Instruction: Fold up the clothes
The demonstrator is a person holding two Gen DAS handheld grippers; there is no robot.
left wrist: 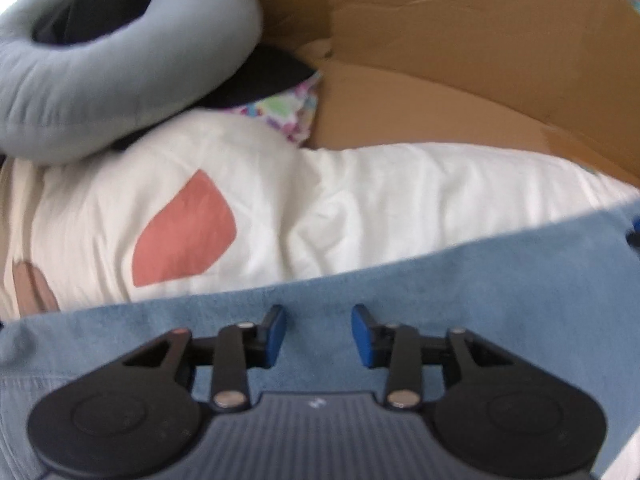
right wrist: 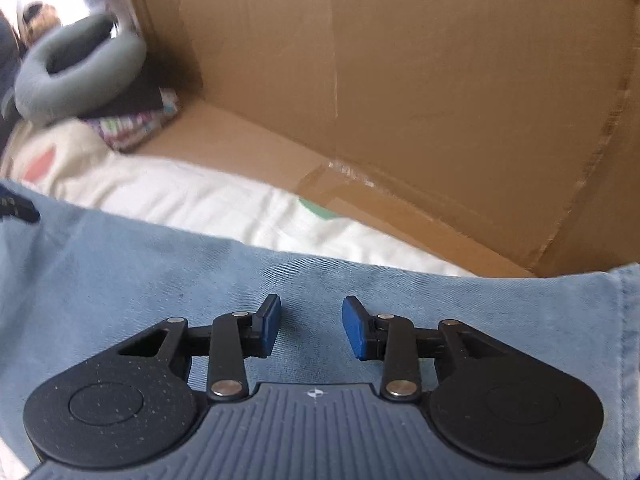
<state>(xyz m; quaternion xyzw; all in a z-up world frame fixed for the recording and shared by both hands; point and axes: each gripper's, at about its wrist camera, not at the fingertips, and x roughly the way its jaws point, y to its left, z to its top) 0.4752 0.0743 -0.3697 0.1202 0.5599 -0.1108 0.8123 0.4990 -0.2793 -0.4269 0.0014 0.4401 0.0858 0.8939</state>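
Observation:
A blue garment (left wrist: 460, 280) lies flat under both grippers on a white sheet with pink shapes (left wrist: 280, 200). It also shows in the right wrist view (right wrist: 160, 264), where its stitched edge (right wrist: 622, 320) runs down the right side. My left gripper (left wrist: 319, 328) is open and empty, its blue pads just above the cloth. My right gripper (right wrist: 311, 326) is open and empty, also over the cloth. A bit of the left gripper (right wrist: 16, 206) shows at the left edge of the right wrist view.
A large open cardboard box (right wrist: 400, 80) stands right behind the sheet. A grey ring-shaped pillow (left wrist: 100, 68) lies at the far left on dark cloth and a colourful patterned fabric (left wrist: 288, 110). The pillow also shows in the right wrist view (right wrist: 80, 76).

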